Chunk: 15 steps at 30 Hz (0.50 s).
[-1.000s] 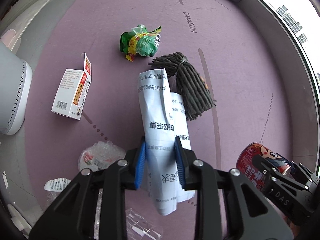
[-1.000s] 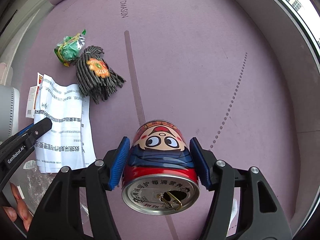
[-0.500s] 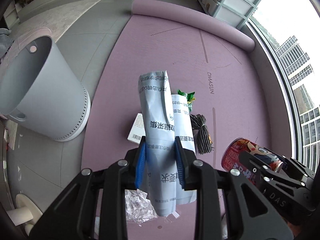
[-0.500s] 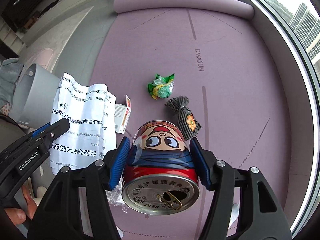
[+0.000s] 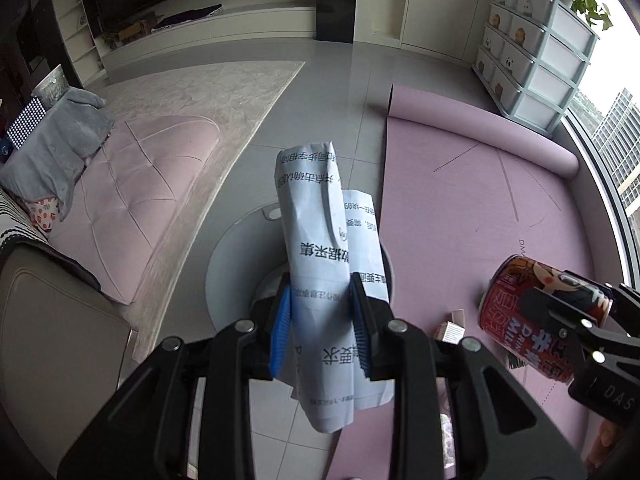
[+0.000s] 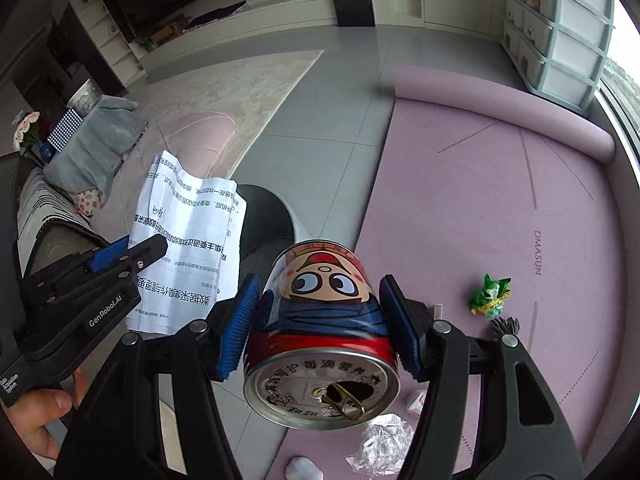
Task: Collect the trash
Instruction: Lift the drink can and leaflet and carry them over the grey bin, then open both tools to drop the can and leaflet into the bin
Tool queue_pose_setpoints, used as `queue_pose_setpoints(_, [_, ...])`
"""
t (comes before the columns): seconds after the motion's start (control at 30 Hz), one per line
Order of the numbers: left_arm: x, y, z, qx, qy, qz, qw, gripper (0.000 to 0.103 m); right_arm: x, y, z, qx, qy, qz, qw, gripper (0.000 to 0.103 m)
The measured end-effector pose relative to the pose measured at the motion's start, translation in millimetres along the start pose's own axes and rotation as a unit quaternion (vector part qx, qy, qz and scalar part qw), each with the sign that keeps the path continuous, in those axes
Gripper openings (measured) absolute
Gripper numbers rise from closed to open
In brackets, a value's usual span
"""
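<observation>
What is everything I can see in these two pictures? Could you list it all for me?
printed paper: one, white with black print, between the left fingers, above the bin
can: one, red with a cartoon face, opened, between the right fingers
bin: one, grey, round, on the tiled floor below the paper
mat: one, mauve, on the floor, far end rolled
green wrapper: one, crumpled, on the mat
dark tassel: one, grey, on the mat beside the wrapper
clear plastic: crumpled, on the mat's near edge
small carton: one, white, on the mat
sofa: one, pink, at left
drawer unit: one, pale, far right
left gripper: black, blue pads, jaws opening
right gripper: black, blue pads, closed on the can
</observation>
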State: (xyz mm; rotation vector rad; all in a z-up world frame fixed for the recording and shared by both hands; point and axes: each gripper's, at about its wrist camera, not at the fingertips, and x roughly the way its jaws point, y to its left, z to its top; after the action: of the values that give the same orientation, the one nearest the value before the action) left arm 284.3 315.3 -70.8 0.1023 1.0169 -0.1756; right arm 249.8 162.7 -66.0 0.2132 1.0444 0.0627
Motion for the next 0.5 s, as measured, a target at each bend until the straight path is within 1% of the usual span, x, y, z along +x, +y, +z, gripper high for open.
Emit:
queue_pose_setpoints(0.07, [6,21,7,-0.005,-0.005,0.012,0.9999,0.048,8,17,9,-0.008,-0.002,0.004,1.0,0.059])
queue_pose_setpoints(0.1, [9,29,9,-0.009,-0.006,0.012,0.9999,0.061,12,24,14,-0.012,-0.004,0.005,1.0,0.059])
queue_pose_setpoints(0.13, [10,39,12,-0.014,-0.008,0.012,0.9998,0.067,15,31,18,-0.017,-0.005,0.006,1.0,0.059])
queue_pose_setpoints(0.3, [13,66,11,-0.034,-0.004,0.012,0.9993,0.068,30,63,34,-0.041,-0.007,0.004,0.999,0.059])
queue_pose_setpoints(0.5, [6,87,-5,-0.052,0.004,0.008,0.9986,0.068,47,99,49,-0.075,-0.002,0.017,0.997,0.06])
